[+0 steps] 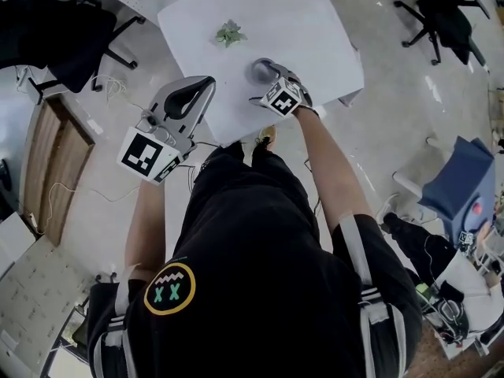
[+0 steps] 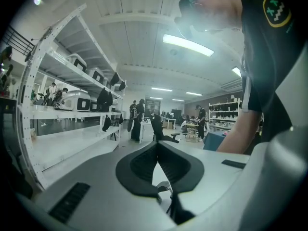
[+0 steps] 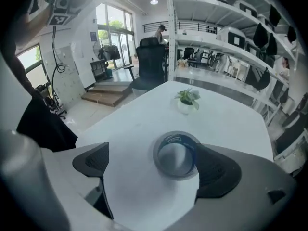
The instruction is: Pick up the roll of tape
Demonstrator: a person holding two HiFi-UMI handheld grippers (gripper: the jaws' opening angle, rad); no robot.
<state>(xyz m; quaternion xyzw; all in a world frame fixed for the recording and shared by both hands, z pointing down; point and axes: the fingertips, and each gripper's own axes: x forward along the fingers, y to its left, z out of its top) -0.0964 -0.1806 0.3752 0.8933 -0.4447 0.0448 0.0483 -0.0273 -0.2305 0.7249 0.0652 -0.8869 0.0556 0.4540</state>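
Note:
The roll of tape (image 3: 175,154) is a grey ring with a dark inner face, lying flat on the white table (image 3: 231,119). My right gripper (image 3: 153,154) is open around it; its right pad (image 3: 219,170) is at the roll's right side and the left pad (image 3: 94,160) stands well clear of it. In the head view the tape (image 1: 260,71) lies just ahead of the right gripper (image 1: 277,79). My left gripper (image 1: 206,82) hangs over the table's near left edge, shut on nothing, its pads (image 2: 158,163) pressed together.
A small potted plant (image 3: 186,100) stands on the table beyond the roll, also visible as the plant (image 1: 230,33) from above. Office chairs (image 1: 445,10), white shelving (image 2: 62,105) and a wooden board (image 1: 51,164) surround the table.

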